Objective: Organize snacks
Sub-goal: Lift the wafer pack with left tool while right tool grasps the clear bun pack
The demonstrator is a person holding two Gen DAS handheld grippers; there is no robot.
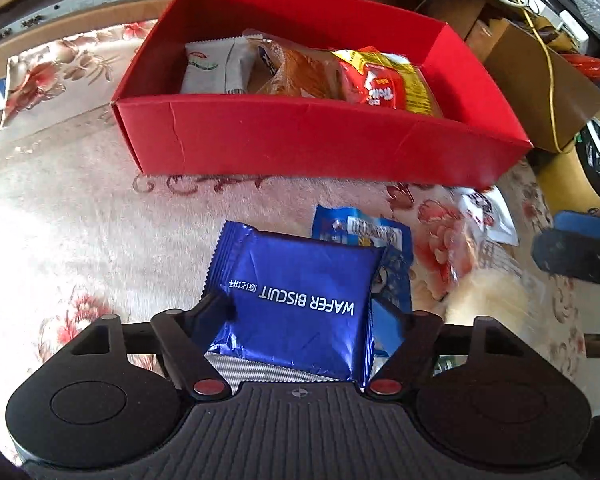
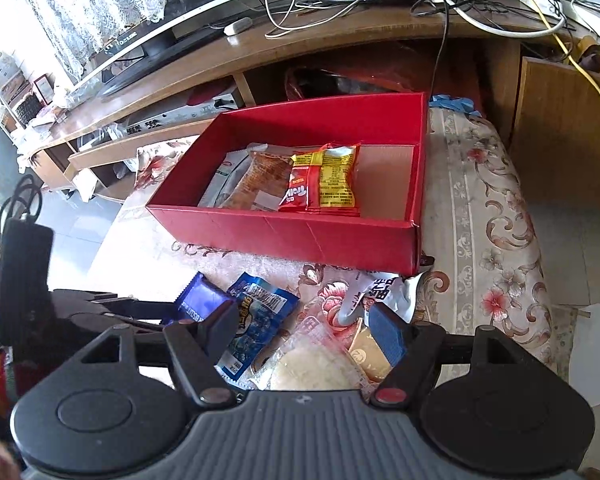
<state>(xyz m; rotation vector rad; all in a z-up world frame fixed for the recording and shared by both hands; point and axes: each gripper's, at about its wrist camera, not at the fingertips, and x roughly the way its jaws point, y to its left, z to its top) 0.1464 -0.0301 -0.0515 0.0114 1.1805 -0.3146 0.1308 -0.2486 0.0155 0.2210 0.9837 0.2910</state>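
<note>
A dark blue "WAFER BISCUIT" packet (image 1: 300, 300) sits between the fingers of my left gripper (image 1: 312, 312). The left finger dents its foil edge and the right finger stands at its other edge. The red box (image 1: 300, 140) lies just beyond and holds a white packet (image 1: 216, 68), a brown one (image 1: 300, 72) and a red-and-yellow one (image 1: 388, 80). My right gripper (image 2: 304, 332) hovers open over loose snacks: a light blue packet (image 2: 256, 320), a clear bag of white pieces (image 2: 316, 364) and a white printed packet (image 2: 380, 292). None of them is pinched.
The flowered cloth (image 2: 496, 240) covers the table around the red box (image 2: 280, 236), whose right end shows bare floor. A wooden TV bench with cables (image 2: 340, 36) stands behind. A cardboard box (image 1: 540, 80) sits at the far right.
</note>
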